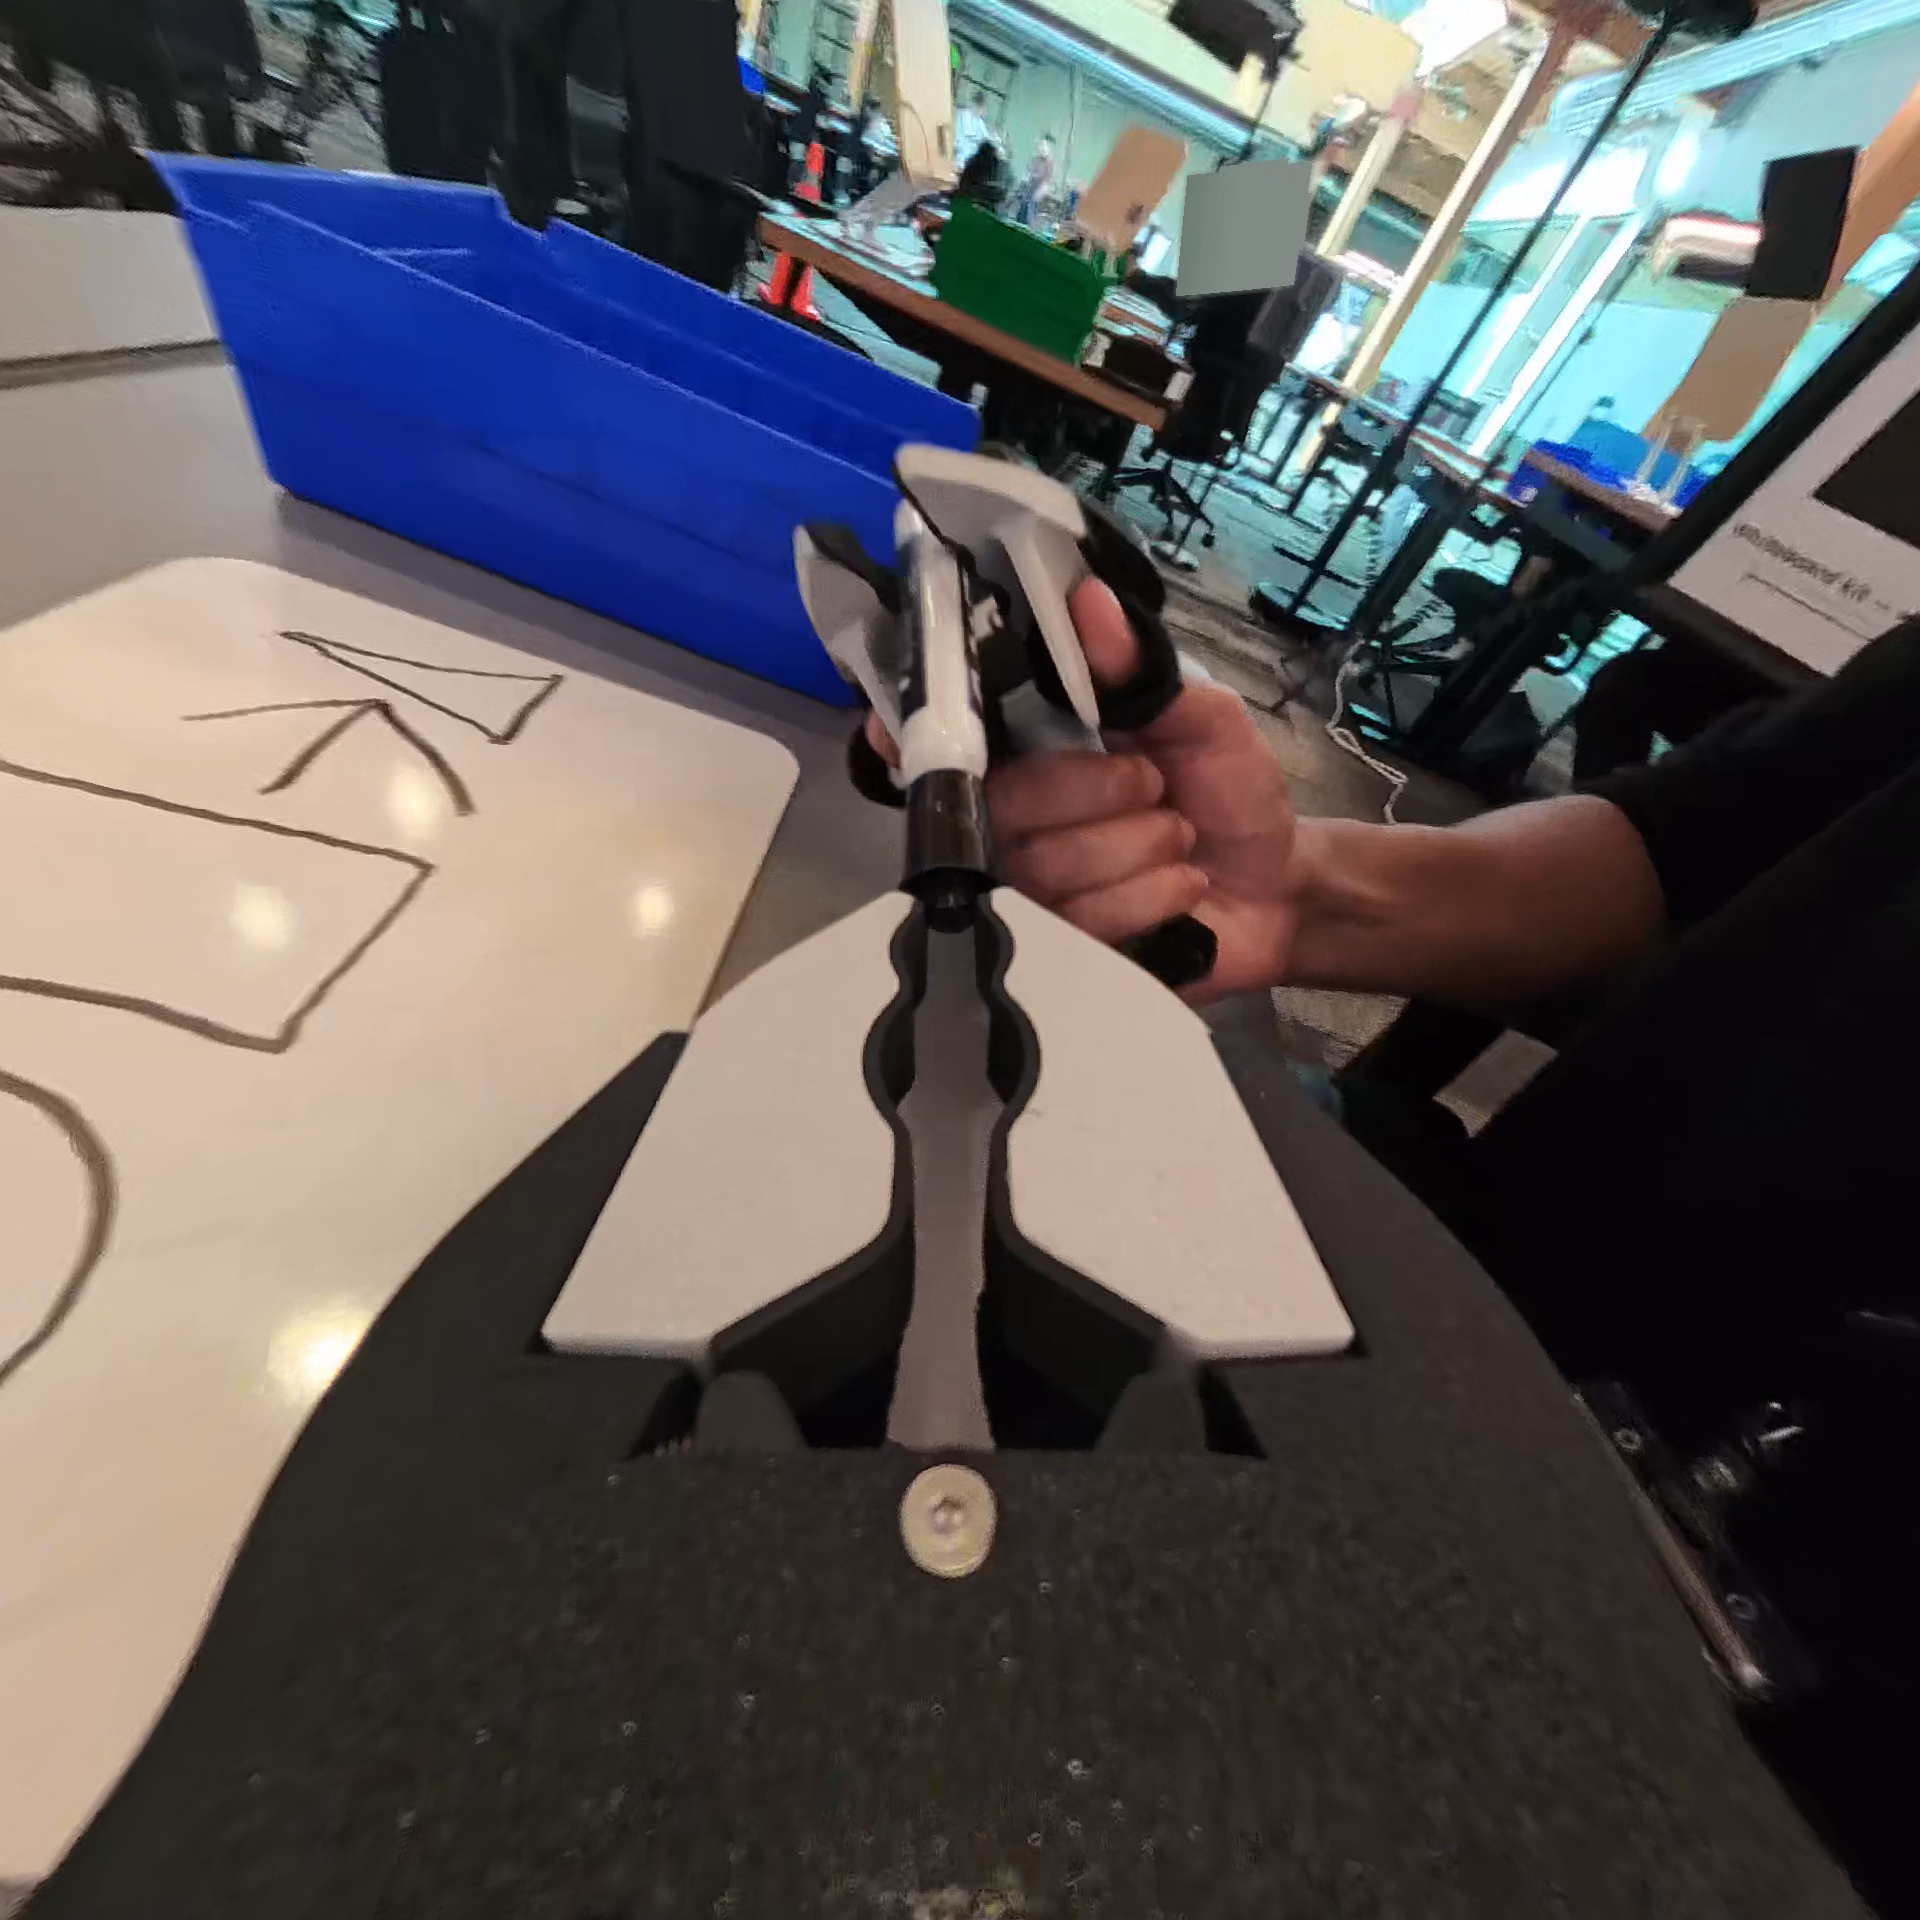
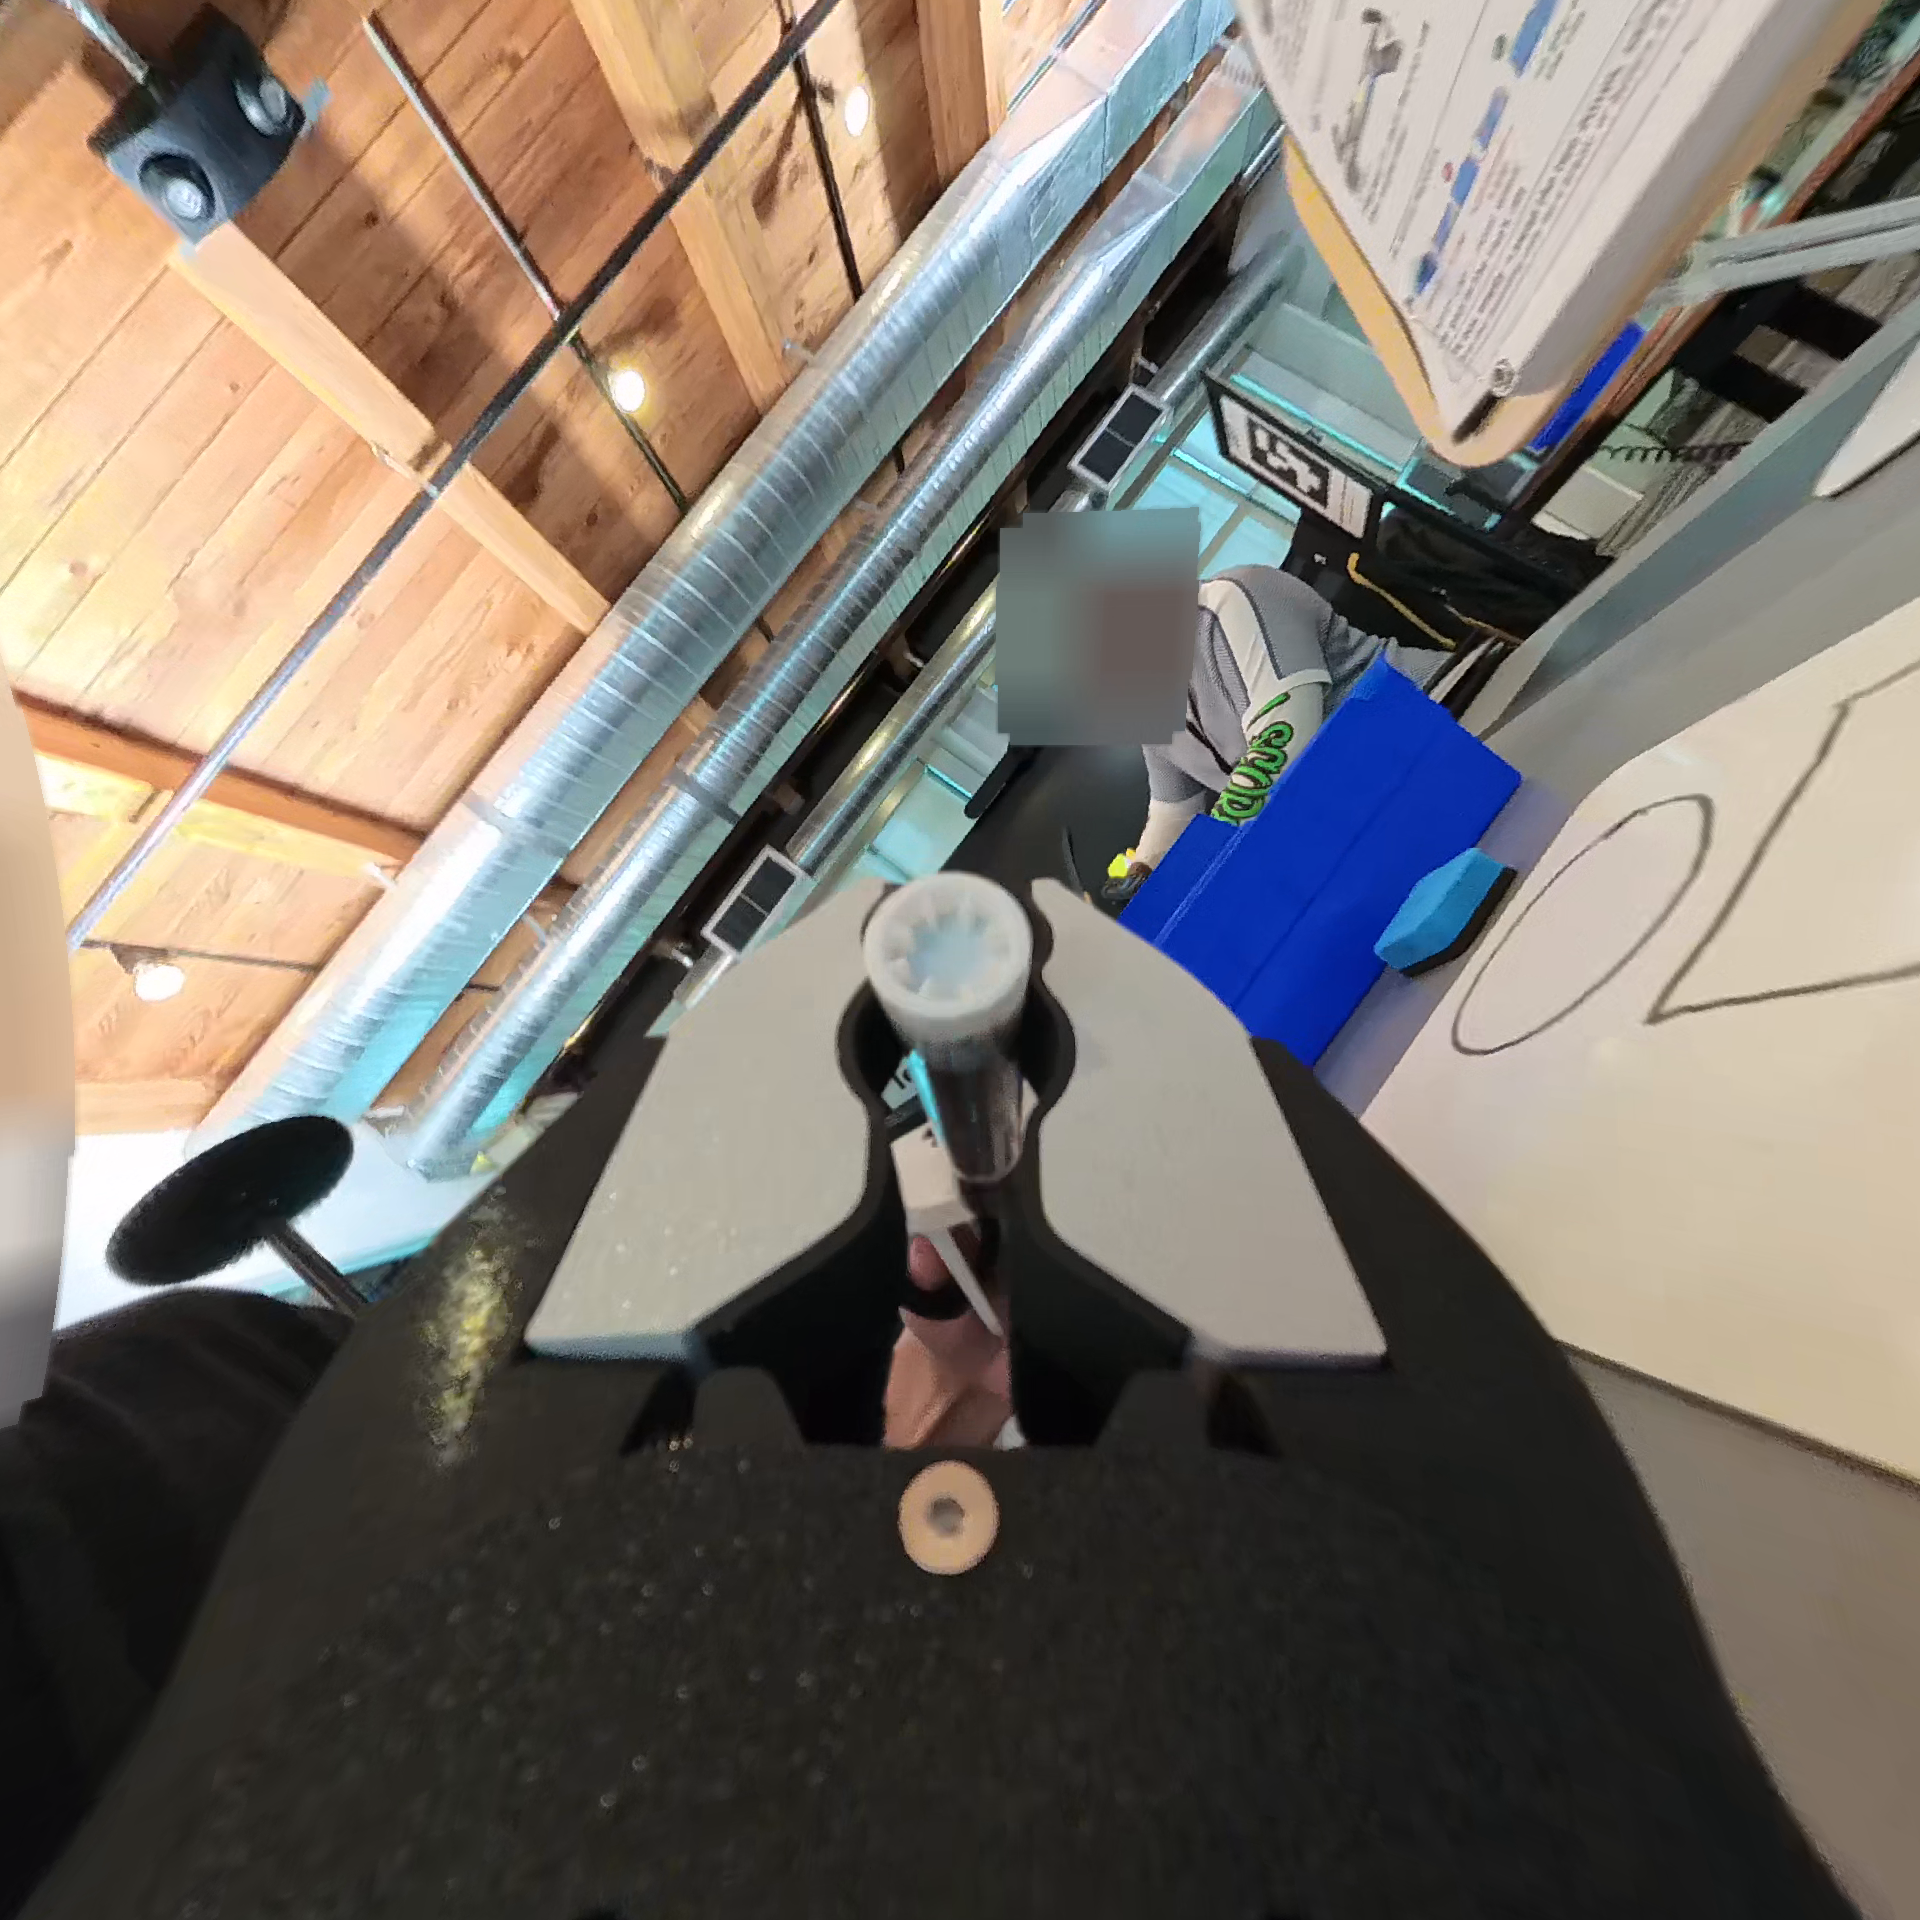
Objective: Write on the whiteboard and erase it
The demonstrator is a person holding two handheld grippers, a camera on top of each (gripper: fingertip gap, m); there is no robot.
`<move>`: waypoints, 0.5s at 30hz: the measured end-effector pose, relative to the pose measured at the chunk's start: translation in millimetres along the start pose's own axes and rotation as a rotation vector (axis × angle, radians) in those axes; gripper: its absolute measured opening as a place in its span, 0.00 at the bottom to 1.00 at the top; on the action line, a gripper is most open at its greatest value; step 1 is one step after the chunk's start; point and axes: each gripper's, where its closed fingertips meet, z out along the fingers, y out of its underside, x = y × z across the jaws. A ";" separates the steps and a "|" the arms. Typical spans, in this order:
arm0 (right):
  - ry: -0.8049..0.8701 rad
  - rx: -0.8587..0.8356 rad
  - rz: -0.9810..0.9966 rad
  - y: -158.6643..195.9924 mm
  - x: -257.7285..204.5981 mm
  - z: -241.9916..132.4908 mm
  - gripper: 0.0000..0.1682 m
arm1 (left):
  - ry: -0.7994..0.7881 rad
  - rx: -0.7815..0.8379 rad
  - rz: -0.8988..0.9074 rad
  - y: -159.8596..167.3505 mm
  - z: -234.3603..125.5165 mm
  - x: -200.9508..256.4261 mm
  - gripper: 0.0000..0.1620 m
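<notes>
Your whiteboard (image 1: 343,935) lies flat on the table (image 1: 125,457). The bin (image 1: 540,416) stands on the table just behind the whiteboard. The eraser (image 2: 1444,920) rests against the bin, at the whiteboard's edge. Your marker (image 1: 940,717) is above the table, right of the whiteboard.

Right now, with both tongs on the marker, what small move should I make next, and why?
Probably press the left tongs a touch toward the right tongs, along the marker, to seat the black cap. The whiteboard already carries drawn shapes, the right tongs clamp the marker's barrel, and the left tongs pinch only the cap's end.
</notes>
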 end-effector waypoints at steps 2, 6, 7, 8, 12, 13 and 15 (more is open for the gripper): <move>-0.008 -0.024 -0.035 -2.1 -6.0 2.4 0.12 | 0.032 -0.031 0.002 6.5 6.7 6.6 0.05; -0.023 -0.120 -0.089 11.6 -16.3 15.5 0.12 | 0.116 -0.181 0.020 41.9 40.5 32.0 0.05; -0.014 -0.131 -0.112 13.7 -18.0 18.6 0.12 | 0.117 -0.190 0.024 43.4 48.3 37.4 0.04; -0.005 -0.114 -0.143 9.8 -20.5 19.2 0.12 | 0.107 -0.164 0.032 38.9 50.6 38.4 0.04; 0.025 -0.087 -0.161 -5.3 -20.2 12.1 0.12 | 0.089 -0.098 0.000 25.4 40.8 29.8 0.05; 0.026 -0.063 -0.142 -10.5 -18.5 8.2 0.12 | 0.092 -0.065 -0.016 18.9 37.1 28.4 0.04; 0.026 -0.036 -0.101 -15.8 -13.6 2.1 0.12 | 0.058 -0.025 -0.011 10.2 29.6 21.5 0.04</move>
